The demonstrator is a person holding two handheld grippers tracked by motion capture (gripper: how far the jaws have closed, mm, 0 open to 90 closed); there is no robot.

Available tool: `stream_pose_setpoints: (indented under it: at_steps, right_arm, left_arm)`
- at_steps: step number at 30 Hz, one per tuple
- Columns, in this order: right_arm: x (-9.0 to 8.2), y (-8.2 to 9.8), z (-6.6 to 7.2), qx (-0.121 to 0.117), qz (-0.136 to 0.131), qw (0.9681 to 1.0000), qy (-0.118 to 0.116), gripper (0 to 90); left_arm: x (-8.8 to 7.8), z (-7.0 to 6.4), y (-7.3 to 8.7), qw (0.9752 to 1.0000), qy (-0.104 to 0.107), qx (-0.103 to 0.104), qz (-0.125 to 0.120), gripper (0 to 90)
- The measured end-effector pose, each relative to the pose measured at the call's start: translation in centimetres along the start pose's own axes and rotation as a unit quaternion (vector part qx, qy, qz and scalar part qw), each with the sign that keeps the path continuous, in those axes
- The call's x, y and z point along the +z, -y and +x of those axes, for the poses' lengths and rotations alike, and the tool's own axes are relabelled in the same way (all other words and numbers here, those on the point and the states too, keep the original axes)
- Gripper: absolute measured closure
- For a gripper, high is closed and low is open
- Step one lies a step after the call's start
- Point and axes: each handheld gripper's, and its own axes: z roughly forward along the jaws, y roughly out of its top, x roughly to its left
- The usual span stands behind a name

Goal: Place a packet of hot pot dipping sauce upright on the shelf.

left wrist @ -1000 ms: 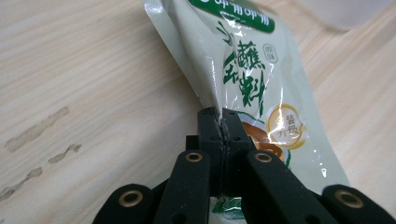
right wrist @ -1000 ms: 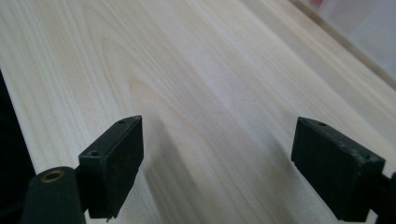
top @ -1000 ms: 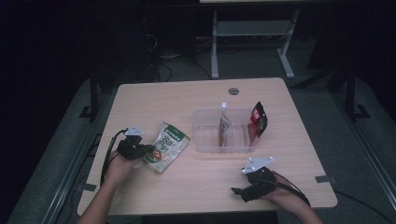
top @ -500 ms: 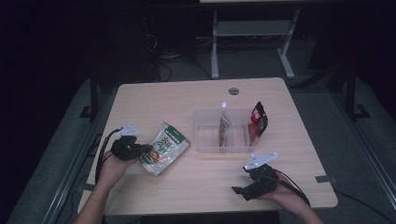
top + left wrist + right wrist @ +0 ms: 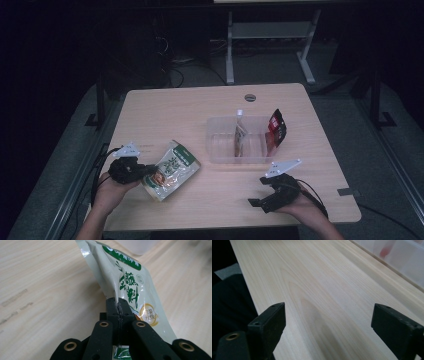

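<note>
The glossy white-and-green foil snack pouch [image 5: 170,170] lies on the left of the pale wooden tabletop [image 5: 200,110], one edge lifted, with the left gripper [image 5: 118,308] and its fingers clamped shut on a pinched fold of film. It looks light, soft and slippery (the film creases where it is pinched), so a sealed edge seam seems the surest hold. The right gripper [image 5: 267,192] rests on the tabletop near the clear plastic tray [image 5: 220,150], fingers spread wide around nothing.

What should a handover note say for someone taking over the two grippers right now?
Left gripper: shut on the green-and-white pouch, pinching its edge; the pouch is tilted up off the table.
Right gripper: open, nothing between its jaws, low over the table's near right part.
Clear tray: right of the pouch, with a spouted pouch inside and a red-and-black packet leaning at its right end.
Done: pouch gripped.
Left: probably carry it to the tray and release.
</note>
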Motion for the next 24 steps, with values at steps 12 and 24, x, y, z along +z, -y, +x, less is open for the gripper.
stream_pose_setpoints:
  at_steps: [12, 24]
  right_arm:
    - [-0.4, -0.1, -0.3, 0.021, -0.015, 0.9995, -0.017, 17.0]
    - [-0.3, 0.1, -0.5, 0.018, -0.018, 0.9989, -0.039, 22.6]
  left_arm:
    - [-1.4, -2.8, 1.1, 0.9992, 0.035, 0.016, -0.008, 89.6]
    - [0.0, -5.5, 0.2, 0.9935, 0.095, 0.062, 0.006, 89.7]
